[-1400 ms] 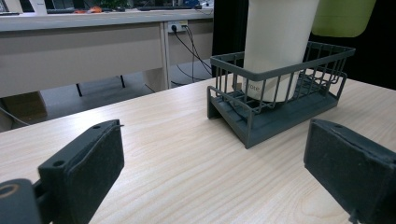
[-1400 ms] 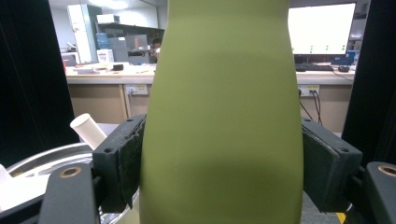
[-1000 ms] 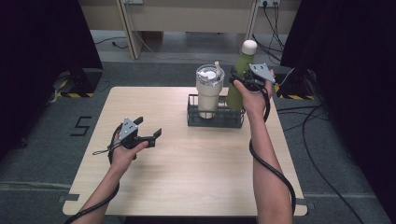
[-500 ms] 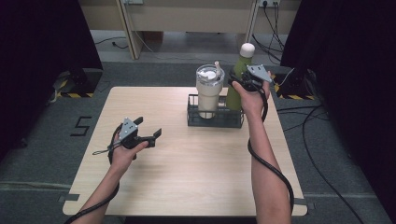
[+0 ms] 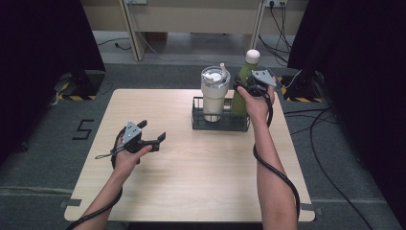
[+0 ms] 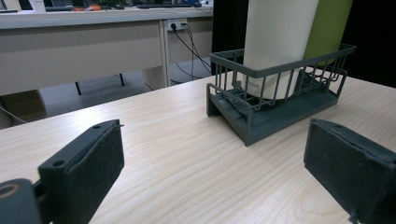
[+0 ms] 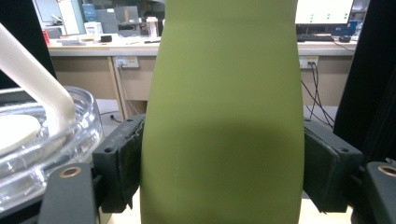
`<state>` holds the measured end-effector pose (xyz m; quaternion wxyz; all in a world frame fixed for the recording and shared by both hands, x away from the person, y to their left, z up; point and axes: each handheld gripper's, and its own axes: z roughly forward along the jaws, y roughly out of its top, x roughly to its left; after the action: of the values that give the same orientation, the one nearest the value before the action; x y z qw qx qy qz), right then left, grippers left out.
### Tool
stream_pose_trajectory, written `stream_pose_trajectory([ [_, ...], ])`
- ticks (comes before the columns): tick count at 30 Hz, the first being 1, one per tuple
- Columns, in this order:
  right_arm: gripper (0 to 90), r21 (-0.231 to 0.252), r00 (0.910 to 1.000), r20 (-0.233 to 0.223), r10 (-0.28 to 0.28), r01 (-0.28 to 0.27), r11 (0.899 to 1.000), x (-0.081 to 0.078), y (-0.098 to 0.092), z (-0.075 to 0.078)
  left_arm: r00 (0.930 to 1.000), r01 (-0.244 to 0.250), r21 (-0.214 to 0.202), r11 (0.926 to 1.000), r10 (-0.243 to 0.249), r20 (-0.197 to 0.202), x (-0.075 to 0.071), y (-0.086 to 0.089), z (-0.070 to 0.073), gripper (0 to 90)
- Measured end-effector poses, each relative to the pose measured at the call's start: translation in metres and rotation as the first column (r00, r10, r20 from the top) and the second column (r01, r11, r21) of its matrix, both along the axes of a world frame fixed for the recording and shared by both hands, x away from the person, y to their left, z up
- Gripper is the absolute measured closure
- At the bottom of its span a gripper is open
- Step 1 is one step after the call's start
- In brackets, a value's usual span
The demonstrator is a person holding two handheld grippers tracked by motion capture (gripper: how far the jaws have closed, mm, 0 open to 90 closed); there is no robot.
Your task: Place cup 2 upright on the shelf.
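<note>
As your right tongs [image 7: 219, 172] have lowered the tall green bottle with its cream cap [image 5: 242, 86] into the dark wire rack [image 5: 220, 125], they stay clamped on it | release looks next | left tongs [image 5: 152, 136] hover wide open, empty, over the tabletop [image 5: 191, 182].

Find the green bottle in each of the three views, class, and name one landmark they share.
High view: green bottle stands at the rack's right end, behind the right gripper.
Left gripper view: top right, a green strip behind the white tumbler.
Right gripper view: centre, pressed between both pads.
Shared landmark: the tumbler, beside the bottle.
</note>
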<state>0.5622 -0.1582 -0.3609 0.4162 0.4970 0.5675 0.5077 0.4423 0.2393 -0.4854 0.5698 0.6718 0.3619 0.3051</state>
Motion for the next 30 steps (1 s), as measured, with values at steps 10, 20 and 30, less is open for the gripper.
stream_pose_trajectory([
  [10, 25.3, -0.005, 0.9997, -0.024, 0.003, -0.003, 1.000, 0.002, 0.001, -0.012, 1.0000, 0.000, 0.002, 1.0000, 0.000, -0.003, 0.000, 0.000, -0.001, 4.2],
  [20, 25.2, -0.011, 0.9992, -0.037, 0.013, -0.013, 1.000, 0.002, 0.002, -0.017, 1.0000, -0.001, 0.002, 1.0000, 0.001, -0.005, 0.000, -0.001, -0.001, 4.4],
  [30, 25.0, -0.019, 0.9994, -0.028, 0.021, -0.021, 1.000, 0.002, 0.003, -0.020, 1.0000, -0.001, 0.005, 1.0000, 0.001, -0.005, 0.000, 0.000, -0.002, 4.4],
])
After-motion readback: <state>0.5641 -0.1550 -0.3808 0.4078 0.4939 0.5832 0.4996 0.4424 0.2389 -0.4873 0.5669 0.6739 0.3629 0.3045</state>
